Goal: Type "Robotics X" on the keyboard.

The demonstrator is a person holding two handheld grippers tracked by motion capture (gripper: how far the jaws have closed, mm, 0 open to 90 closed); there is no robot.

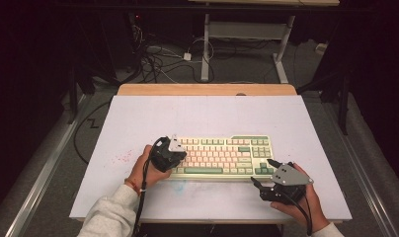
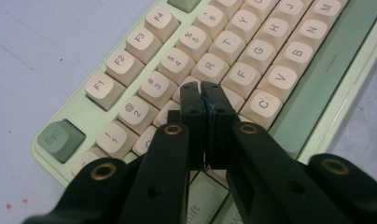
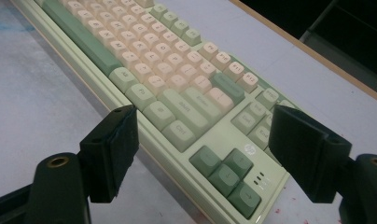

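Pale-green and cream, the keyboard (image 1: 222, 157) lies near the front middle of the white surface (image 1: 138, 118), its long side facing the person. Its left end is hidden in the high view by the left tongs (image 1: 175, 157) and the hand (image 1: 147, 167) around them. From above, their tips are too small to read; the left gripper view shows them pressed together with nothing between, the tips (image 2: 200, 95) over the letter keys just below the number row, and whether they touch a key cannot be told. That view cuts off the keys nearest the camera behind the black arms, so only part of a shift key's lettering shows. The right tongs (image 1: 264, 173) stand wide apart at the keyboard's right front corner, holding nothing; the right gripper view sets the arrow keys (image 3: 228, 179) and the keyboard's front edge between the two pads (image 3: 123, 140), with key legends there too blurred to read. Red specks (image 1: 121, 159) mark the surface left of the keyboard. Beyond the far wooden edge (image 1: 207, 89), cables (image 1: 158, 61) lie on the dark floor by a desk frame (image 1: 247, 34).
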